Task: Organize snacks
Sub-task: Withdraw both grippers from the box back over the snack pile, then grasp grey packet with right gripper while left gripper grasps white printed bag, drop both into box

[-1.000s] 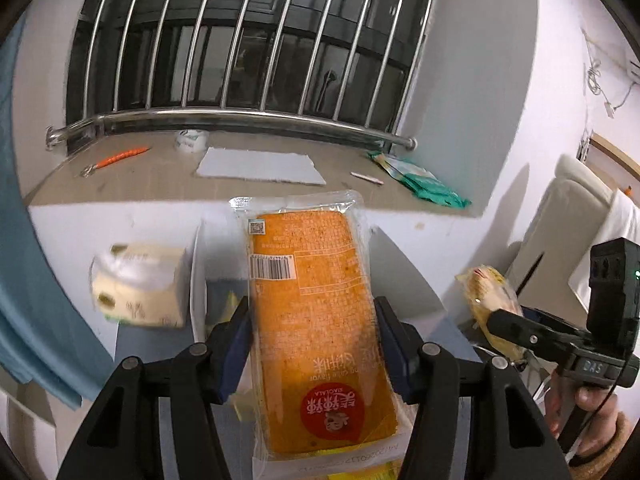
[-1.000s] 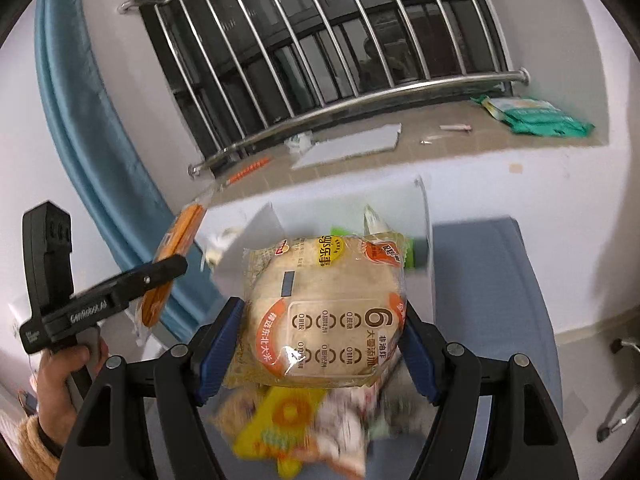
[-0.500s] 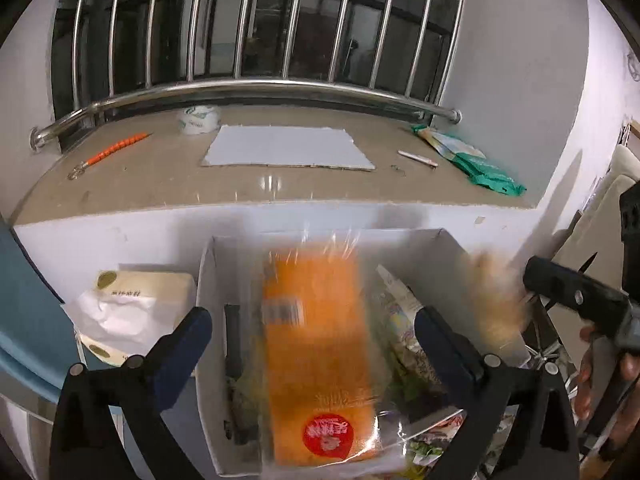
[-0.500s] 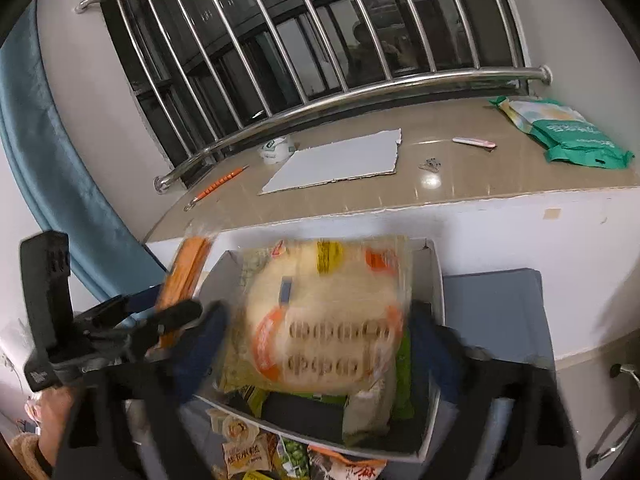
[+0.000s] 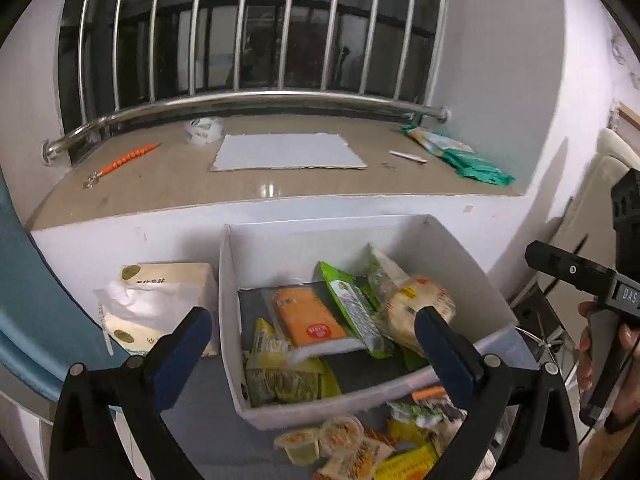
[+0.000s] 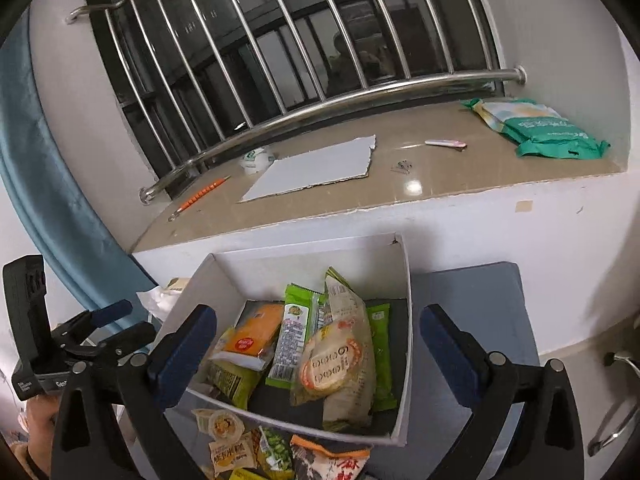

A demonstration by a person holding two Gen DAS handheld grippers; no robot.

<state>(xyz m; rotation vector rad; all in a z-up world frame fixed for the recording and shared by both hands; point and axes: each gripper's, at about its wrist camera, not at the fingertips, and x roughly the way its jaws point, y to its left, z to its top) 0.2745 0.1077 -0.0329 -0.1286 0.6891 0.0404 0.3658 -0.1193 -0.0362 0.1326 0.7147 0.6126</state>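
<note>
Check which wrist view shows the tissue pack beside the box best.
Left wrist: the tissue pack shows nearly whole, left of the white box. Right wrist shows only a sliver, cut off by the box wall and the tool.

Occlusions / cutoffs
Loose snacks in front of white box run off bottom edge, labels unreadable. Left gripper finger covers part of round-cracker pack. Hand on right gripper cropped at frame edge.

Snack packets in box
</note>
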